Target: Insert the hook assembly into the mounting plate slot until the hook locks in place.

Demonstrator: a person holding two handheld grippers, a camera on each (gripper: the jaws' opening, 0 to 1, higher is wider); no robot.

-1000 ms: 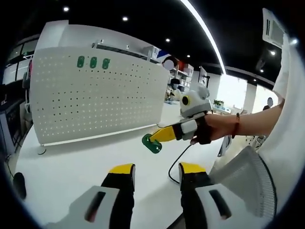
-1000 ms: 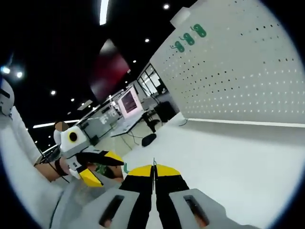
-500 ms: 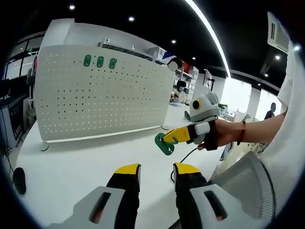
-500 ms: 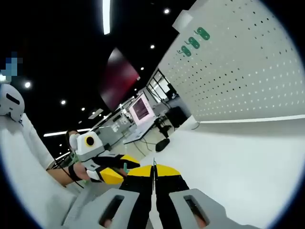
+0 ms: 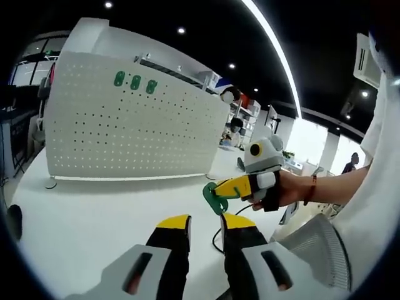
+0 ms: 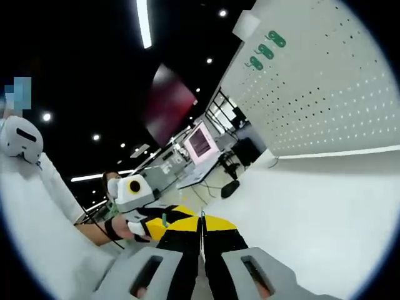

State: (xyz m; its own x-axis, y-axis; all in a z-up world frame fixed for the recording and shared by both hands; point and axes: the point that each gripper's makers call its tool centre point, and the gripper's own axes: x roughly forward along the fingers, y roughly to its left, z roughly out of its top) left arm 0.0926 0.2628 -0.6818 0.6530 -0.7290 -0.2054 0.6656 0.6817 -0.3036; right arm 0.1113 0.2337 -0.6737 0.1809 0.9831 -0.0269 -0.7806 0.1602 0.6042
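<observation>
Left gripper view: right gripper (image 5: 220, 195), jaws clamped on green plastic hook (image 5: 214, 199), nearest white perforated plate (image 5: 125, 134); left gripper (image 5: 205, 226) jaws slightly parted, empty.

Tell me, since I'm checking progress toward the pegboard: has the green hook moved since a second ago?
Cannot tell. In the left gripper view the green hook, pinched in the right gripper, sits lower against the pegboard, but the whole picture shifted.

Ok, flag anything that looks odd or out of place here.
Nothing stands out. The pegboard stands upright on the white table, three green hooks sit in a row, and the right gripper holds a fourth green hook.
</observation>
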